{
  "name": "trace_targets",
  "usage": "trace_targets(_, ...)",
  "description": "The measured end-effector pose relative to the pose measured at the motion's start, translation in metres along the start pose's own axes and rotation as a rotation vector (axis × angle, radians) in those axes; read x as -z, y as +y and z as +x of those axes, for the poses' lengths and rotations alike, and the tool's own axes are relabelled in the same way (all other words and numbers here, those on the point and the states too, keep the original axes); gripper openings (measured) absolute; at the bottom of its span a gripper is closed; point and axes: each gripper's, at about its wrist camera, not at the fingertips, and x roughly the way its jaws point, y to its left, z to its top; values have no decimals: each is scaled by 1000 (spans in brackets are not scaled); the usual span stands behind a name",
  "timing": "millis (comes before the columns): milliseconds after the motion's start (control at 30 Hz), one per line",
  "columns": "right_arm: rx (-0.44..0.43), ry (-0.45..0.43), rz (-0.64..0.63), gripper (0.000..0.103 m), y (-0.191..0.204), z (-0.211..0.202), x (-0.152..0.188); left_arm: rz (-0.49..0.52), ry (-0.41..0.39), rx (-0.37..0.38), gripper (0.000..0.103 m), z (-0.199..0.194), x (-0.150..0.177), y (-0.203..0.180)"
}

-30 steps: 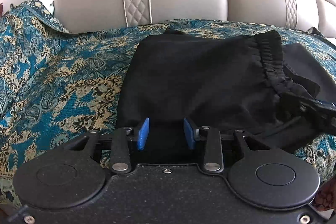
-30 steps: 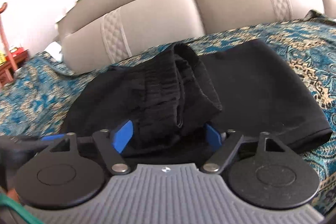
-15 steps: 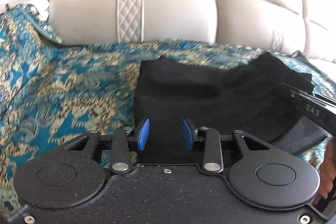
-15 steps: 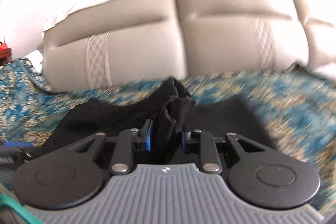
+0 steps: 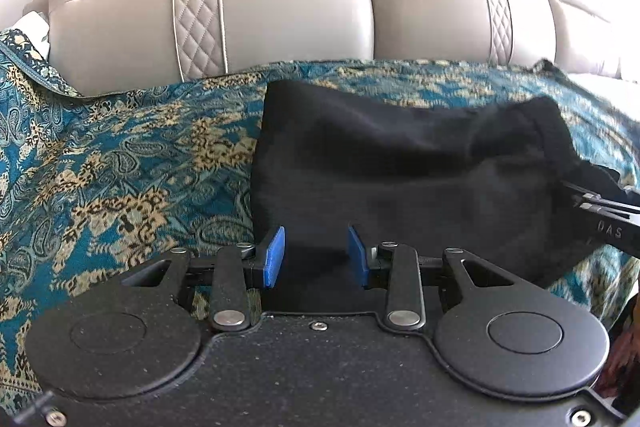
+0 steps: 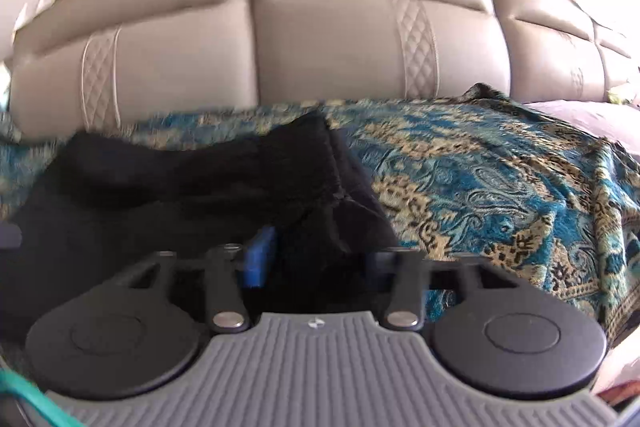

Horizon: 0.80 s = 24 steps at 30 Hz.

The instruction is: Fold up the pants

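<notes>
The black pants [image 5: 400,167] lie folded on a teal and gold patterned cloth [image 5: 120,155] on a sofa. My left gripper [image 5: 316,255] is part open at the near left edge of the pants, with black fabric between its blue pads [image 5: 274,257]; whether it grips is unclear. My right gripper [image 6: 316,263] has its jaws apart with the bunched waistband end of the pants [image 6: 312,179] between them. The right gripper's body shows at the right edge of the left wrist view [image 5: 604,219].
The beige sofa backrest [image 5: 280,7] rises behind the cloth. The patterned cloth [image 6: 500,187] spreads to the right of the pants. A pale cushion [image 6: 580,115] lies at the far right.
My right gripper closed on the waistband end, carried it over the pants, and now its jaws are wider apart. My left gripper kept its opening at the near edge.
</notes>
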Motion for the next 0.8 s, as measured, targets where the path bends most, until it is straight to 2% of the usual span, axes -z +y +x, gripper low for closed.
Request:
trace_targets(133, 30, -16, -18, 100, -2, -4, 1, 18, -32, -9, 33, 2, -13, 3)
trace_targets(167, 40, -38, -4, 103, -5, -9, -2, 15, -46, -9, 31, 3, -20, 5)
trace_targets(200, 52, -67, 4, 103, -6, -14, -5, 14, -62, -6, 23, 5, -30, 6)
trace_targets(233, 58, -96, 7, 103, -7, -19, -8, 17, -72, 1, 21, 7, -38, 7)
trace_targets(333, 57, -145, -11, 103, -5, -22, -28, 41, -102, 45, 19, 19, -60, 4)
trace_targets(367, 32, -154, -26, 103, -2, -20, -36, 53, -103, 56, 18, 26, -65, 2)
trace_targets(467, -80, -146, -102, 86, 13, -7, -53, 86, -66, 67, 18, 55, -78, -4)
trace_targets(600, -152, -61, -162, 61, 36, 26, -60, 88, -24, 8, 18, 93, -81, -6)
trace_targets(700, -113, -30, -204, 48, 43, 50, -56, 58, -20, -15, 18, 110, -79, 3)
trace_targets(800, -63, -42, -245, 46, 41, 62, -54, 26, -40, -22, 18, 117, -79, 9)
